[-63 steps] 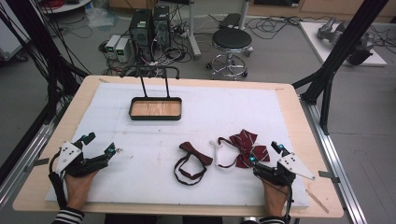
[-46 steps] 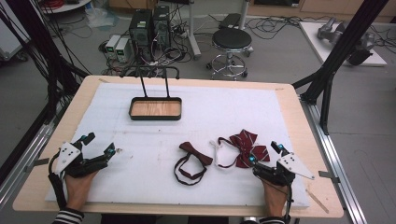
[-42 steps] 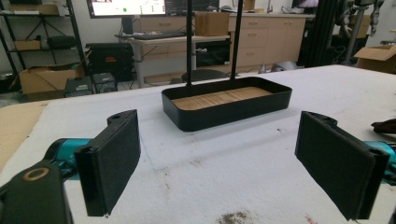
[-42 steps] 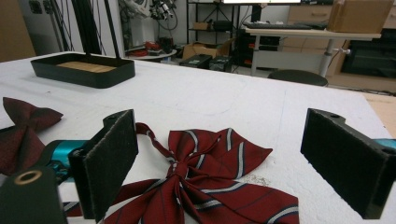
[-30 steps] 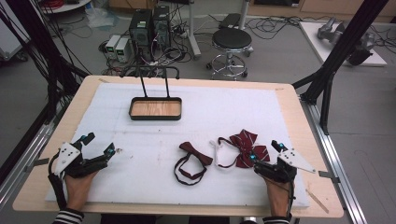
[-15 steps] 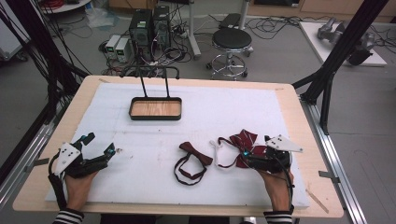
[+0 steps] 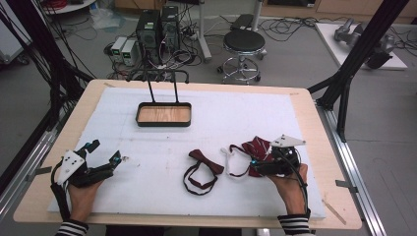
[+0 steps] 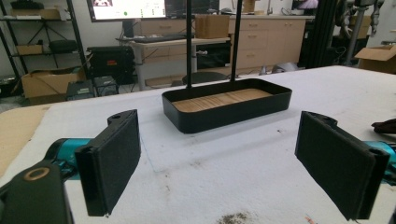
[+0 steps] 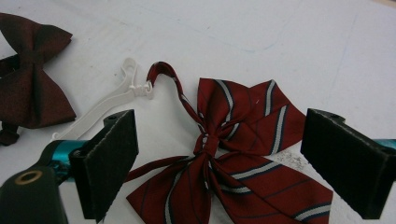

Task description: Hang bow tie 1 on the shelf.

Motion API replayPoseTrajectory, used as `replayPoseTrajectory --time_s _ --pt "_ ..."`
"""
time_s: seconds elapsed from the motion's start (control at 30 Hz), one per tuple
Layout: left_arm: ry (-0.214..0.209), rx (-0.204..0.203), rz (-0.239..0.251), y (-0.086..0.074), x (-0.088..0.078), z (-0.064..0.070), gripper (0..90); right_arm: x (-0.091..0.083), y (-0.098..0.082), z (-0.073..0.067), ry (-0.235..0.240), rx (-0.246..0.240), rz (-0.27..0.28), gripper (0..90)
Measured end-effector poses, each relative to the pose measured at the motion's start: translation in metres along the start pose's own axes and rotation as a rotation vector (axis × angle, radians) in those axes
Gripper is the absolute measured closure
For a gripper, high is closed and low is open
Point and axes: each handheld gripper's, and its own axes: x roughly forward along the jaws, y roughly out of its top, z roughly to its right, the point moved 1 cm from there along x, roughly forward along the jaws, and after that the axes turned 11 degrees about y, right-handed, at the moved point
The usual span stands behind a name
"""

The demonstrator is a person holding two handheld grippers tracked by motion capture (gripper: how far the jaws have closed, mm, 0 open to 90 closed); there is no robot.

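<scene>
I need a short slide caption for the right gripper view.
Open right tool poised over a striped red bow tie on the white table.

Lab: computer towers (image 7: 158, 27), cables, rig frames

the high view looks forward and down from 6 o'clock, well above the table (image 7: 300, 105). the left gripper view sits low, facing the tray (image 8: 226, 108) toward 1 o'clock. the right gripper view looks closely down on the striped bow tie (image 9: 233, 154), shared with the high view.

no readable text, labels or numbers
</scene>
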Motion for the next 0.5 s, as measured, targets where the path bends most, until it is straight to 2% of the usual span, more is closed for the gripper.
replayPoseTrajectory --time_s 0.1,0.17,0.23,0.27,0.33,0.5 --pt "-0.001 0.001 -0.001 0.000 0.000 0.000 14.8 0.002 0.003 0.000 0.007 0.001 -0.014 10.3" --pt "-0.001 0.000 0.000 0.000 0.000 0.000 14.7 0.005 0.009 0.001 -0.003 -0.013 -0.044 10.3" --pt "-0.001 0.002 -0.001 0.000 0.000 0.000 14.7 0.007 0.011 0.002 0.011 -0.002 -0.058 10.6" --pt "-0.001 0.001 0.000 0.000 0.000 0.000 14.7 0.008 0.013 0.002 0.009 0.000 -0.074 11.3" --pt "-0.001 0.000 0.001 0.000 0.000 0.000 14.7 0.011 0.015 0.002 0.018 -0.001 -0.108 18.1" --pt "0.001 0.000 0.001 0.000 0.000 0.000 14.7 0.017 0.019 0.002 0.004 0.015 -0.168 18.9"
